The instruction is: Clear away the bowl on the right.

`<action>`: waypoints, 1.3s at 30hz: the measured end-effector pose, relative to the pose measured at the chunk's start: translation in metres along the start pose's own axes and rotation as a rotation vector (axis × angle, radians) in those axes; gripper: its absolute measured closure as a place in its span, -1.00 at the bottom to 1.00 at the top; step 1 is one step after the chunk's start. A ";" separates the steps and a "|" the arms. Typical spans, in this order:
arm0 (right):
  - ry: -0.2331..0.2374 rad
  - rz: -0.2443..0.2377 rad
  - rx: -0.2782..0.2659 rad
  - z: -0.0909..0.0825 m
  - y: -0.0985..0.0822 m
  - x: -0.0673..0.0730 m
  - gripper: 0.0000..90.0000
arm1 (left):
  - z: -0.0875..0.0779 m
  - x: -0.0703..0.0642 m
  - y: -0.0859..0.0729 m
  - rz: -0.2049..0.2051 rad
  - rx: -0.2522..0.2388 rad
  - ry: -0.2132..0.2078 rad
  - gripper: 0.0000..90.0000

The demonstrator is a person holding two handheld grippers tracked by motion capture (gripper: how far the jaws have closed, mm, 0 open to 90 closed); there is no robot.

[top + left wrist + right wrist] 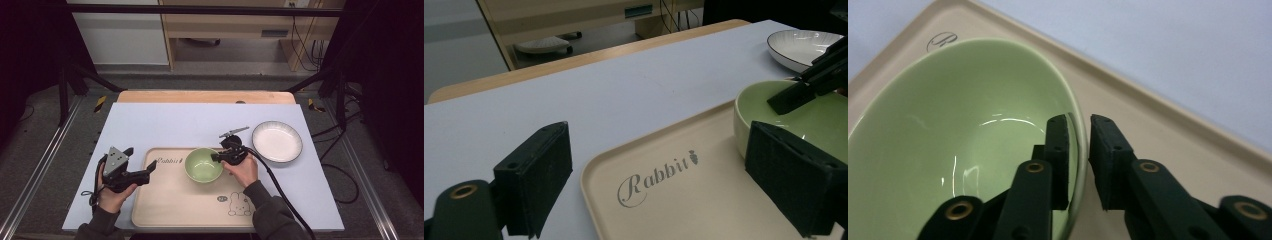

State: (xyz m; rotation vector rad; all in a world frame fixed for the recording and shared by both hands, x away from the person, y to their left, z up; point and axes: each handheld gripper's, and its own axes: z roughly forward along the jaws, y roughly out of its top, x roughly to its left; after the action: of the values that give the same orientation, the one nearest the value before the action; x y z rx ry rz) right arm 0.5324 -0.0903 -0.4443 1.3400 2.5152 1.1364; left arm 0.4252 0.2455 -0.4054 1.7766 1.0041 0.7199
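Green bowl (203, 164) sits on my tray (172, 210). Right gripper (1079, 150) straddles its rim with a slight gap at the outer pad: grip released. Left gripper (659, 165) idles agape; white plate (277, 141) is vacant.

Table (150, 97) — mat (165, 125), tray (175, 210), white plate (277, 141)

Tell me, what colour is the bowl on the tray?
The bowl is pale green, glossy inside. It shows best in the right gripper view.
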 end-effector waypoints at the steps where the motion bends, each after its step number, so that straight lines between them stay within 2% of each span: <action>1: -0.005 -0.010 -0.007 -0.002 0.000 0.000 0.68 | 0.000 0.000 0.000 -0.003 -0.001 0.000 -0.75; 10: -0.052 -0.073 -0.106 -0.028 0.004 0.002 0.16 | -0.001 0.000 0.000 -0.003 -0.006 0.001 -0.75; 15: -0.096 -0.123 -0.185 -0.044 0.005 0.006 -0.08 | -0.001 0.001 0.000 -0.005 -0.005 0.003 -0.75; 19: -0.086 -0.122 -0.232 -0.056 0.005 0.009 -0.26 | -0.002 0.002 0.000 -0.008 -0.006 0.004 -0.75; 26: -0.101 -0.166 -0.294 -0.072 0.003 0.013 -0.55 | -0.003 0.004 0.000 -0.016 -0.011 0.010 -0.75; 31: -0.117 -0.199 -0.336 -0.083 0.000 0.017 -0.65 | -0.004 0.007 0.000 -0.025 -0.014 0.016 -0.75; 33: -0.118 -0.206 -0.383 -0.088 -0.003 0.018 -0.66 | -0.005 0.007 0.000 -0.029 -0.014 0.017 -0.75; 34: -0.116 -0.200 -0.414 -0.090 -0.005 0.018 -0.66 | -0.005 0.007 0.000 -0.030 -0.014 0.017 -0.75; 36: -0.118 -0.195 -0.405 -0.096 -0.008 0.016 -0.66 | -0.005 0.008 -0.001 -0.033 -0.016 0.015 -0.75; 39: -0.125 -0.181 -0.442 -0.104 -0.015 0.013 -0.66 | -0.005 0.008 -0.001 -0.035 -0.014 0.017 -0.75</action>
State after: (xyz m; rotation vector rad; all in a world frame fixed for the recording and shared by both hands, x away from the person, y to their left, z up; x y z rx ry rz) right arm 0.4741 -0.1451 -0.3755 1.0113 2.0807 1.4078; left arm 0.4246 0.2551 -0.4042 1.7388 1.0369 0.7198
